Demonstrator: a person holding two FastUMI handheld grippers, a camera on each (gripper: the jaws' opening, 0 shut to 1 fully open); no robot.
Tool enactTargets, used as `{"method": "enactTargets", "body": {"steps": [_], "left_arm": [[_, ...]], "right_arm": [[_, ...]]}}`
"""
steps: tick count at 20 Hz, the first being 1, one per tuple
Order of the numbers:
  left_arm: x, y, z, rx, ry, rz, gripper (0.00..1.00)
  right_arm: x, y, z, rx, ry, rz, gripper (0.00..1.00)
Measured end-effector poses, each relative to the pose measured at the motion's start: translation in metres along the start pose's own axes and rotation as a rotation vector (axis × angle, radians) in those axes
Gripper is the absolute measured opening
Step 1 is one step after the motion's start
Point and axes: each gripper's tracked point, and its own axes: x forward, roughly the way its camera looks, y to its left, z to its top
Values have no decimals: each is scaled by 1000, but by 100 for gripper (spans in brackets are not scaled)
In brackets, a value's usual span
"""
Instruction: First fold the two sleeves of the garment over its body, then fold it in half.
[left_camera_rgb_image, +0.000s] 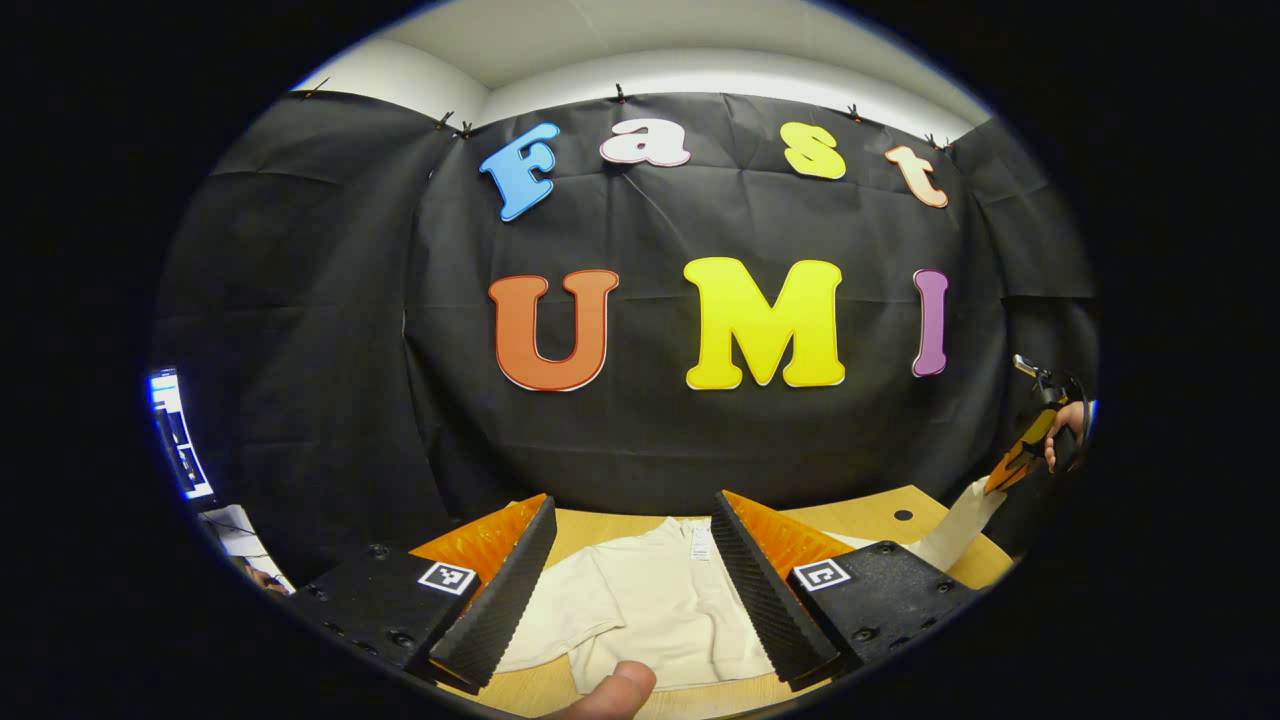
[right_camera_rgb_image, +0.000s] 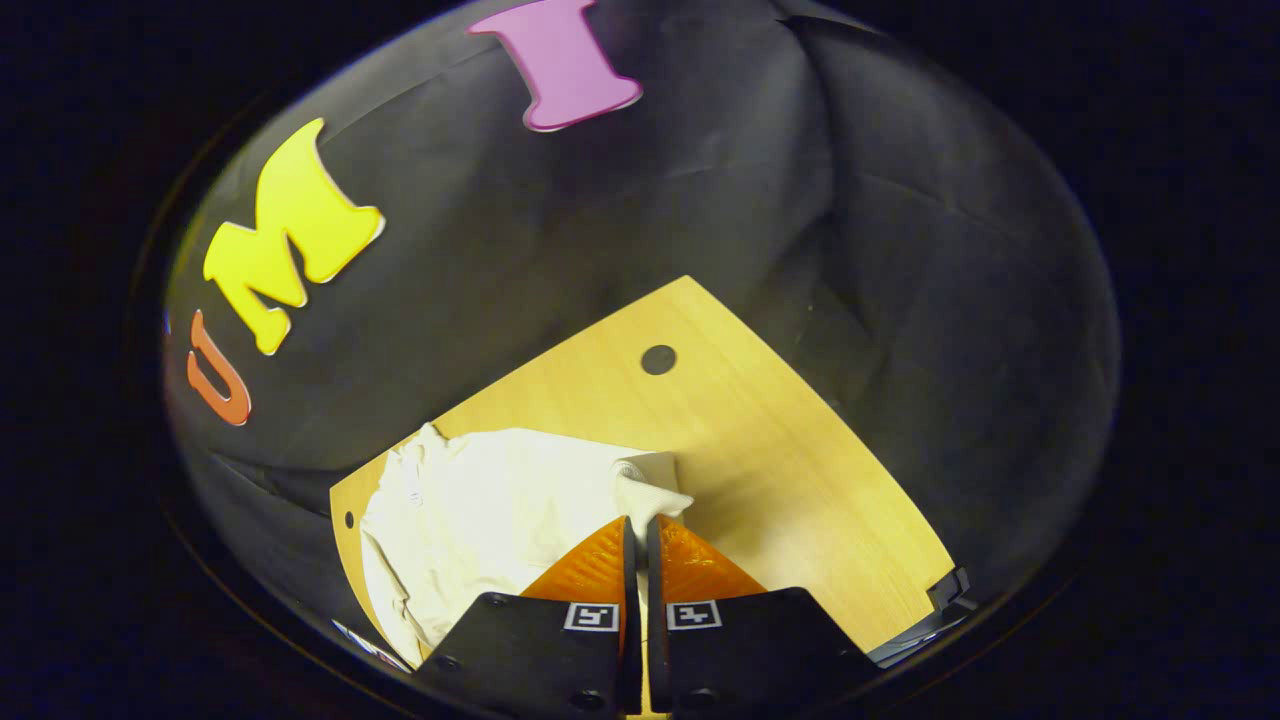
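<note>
- Garment (left_camera_rgb_image: 650, 600): cream long-sleeved top lying on the wooden table (right_camera_rgb_image: 760, 450), body spread flat, neck label toward the booth wall.
- Handling, judged: soft, light knit; it will drape and bunch, not hold shape. Looks unlikely to slip on bare wood. Best taken at cuffs, hem corners or shoulder seams, pinching few layers.
- Right gripper (right_camera_rgb_image: 640, 525): fingers pressed together on the end of one sleeve (right_camera_rgb_image: 645, 480), which is lifted off the table and pulled taut. In the left gripper view the same gripper (left_camera_rgb_image: 1020, 455), with the hand holding it, shows at far right with the sleeve stretched up to it.
- Left gripper (left_camera_rgb_image: 630, 580): fingers spread wide, holding nothing, hovering above the garment's body.
- A thumb (left_camera_rgb_image: 615, 690) shows at the lower edge.
- The other sleeve (left_camera_rgb_image: 545, 620) lies near the left finger; whether it is folded over the body I cannot tell.
</note>
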Motion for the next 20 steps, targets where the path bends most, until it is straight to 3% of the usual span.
{"method": "enactTargets", "body": {"steps": [5, 6, 8, 12, 20], "left_arm": [[-4, 21, 0, 6, -18, -13, 99], [-4, 26, 0, 15, -20, -13, 94], [-4, 36, -1, 32, -19, -20, 99], [-2, 51, -15, 61, 6, -41, 99], [11, 86, -53, 19, 84, -23, 99]], "right_arm": [[13, 91, -15, -79, 11, 65, 3], [17, 107, -15, -90, 10, 75, 3], [25, 142, -21, -127, 7, 96, 2], [45, 213, -52, -194, 53, 144, 1], [70, 359, -121, -364, 117, 268, 2]]}}
